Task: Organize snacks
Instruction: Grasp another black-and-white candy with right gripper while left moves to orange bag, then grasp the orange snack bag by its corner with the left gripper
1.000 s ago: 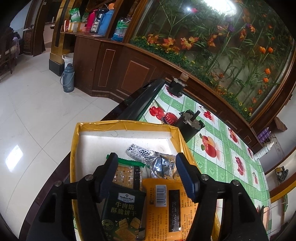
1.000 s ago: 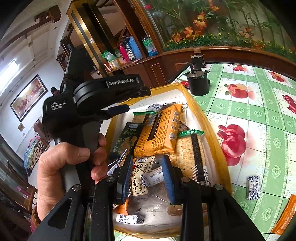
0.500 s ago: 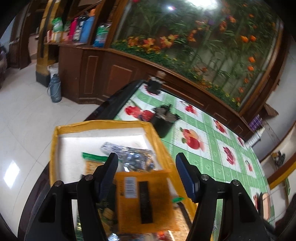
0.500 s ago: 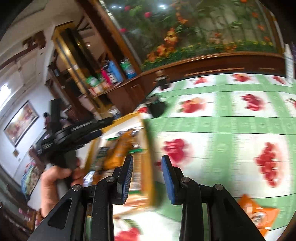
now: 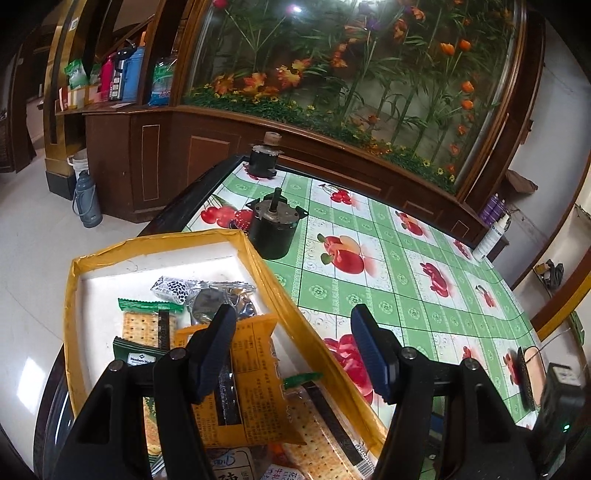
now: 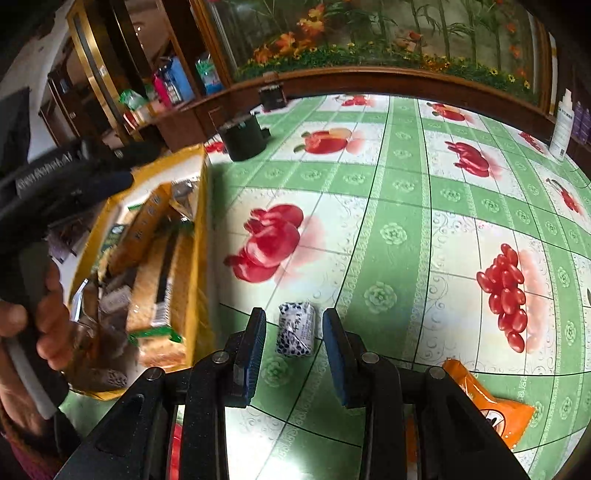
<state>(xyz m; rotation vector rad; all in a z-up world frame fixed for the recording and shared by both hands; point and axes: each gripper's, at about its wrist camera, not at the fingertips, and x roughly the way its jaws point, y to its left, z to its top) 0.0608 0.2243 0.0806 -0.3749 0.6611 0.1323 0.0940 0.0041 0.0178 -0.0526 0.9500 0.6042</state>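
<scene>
Daylight lit both views evenly, with a bright glare patch on the white floor tiles (image 5: 26, 373) in the left wrist view and a small light reflection in the glass flower display (image 5: 295, 9). The fisheye lenses bent straight lines and left black corners. In the right wrist view the yellow box (image 6: 195, 258) and the hand (image 6: 33, 325) at the left edge were smeared by motion blur, while the green tablecloth (image 6: 406, 221) stayed sharp.

black motor (image 5: 272, 232) | thermos (image 5: 87, 198) | white bottle (image 6: 562, 125)
</scene>
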